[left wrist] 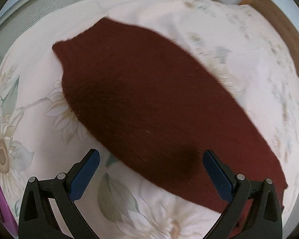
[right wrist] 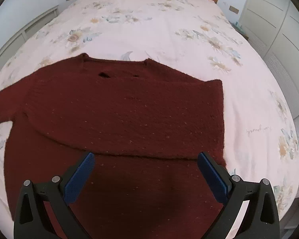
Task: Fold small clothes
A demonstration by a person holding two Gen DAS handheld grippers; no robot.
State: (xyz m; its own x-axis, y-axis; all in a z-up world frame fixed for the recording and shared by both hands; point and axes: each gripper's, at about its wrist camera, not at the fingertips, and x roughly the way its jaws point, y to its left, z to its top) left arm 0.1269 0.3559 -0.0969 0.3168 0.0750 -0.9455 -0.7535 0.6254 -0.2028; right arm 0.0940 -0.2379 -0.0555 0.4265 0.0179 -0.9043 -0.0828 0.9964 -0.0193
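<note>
Lying flat under both spread claws — dark red sweater (right wrist: 119,115), on floral bedspread (right wrist: 149,29)

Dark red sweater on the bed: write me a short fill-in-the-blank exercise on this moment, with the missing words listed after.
1. The dark red sweater lies on a floral ____.
2. The left gripper has its jaws ____ and holds nothing.
3. In the right wrist view, one sleeve is folded ____ the sweater's body.
4. The right gripper hangs above the ____, jaws apart.

Missing words: bedspread; open; across; sweater
</note>
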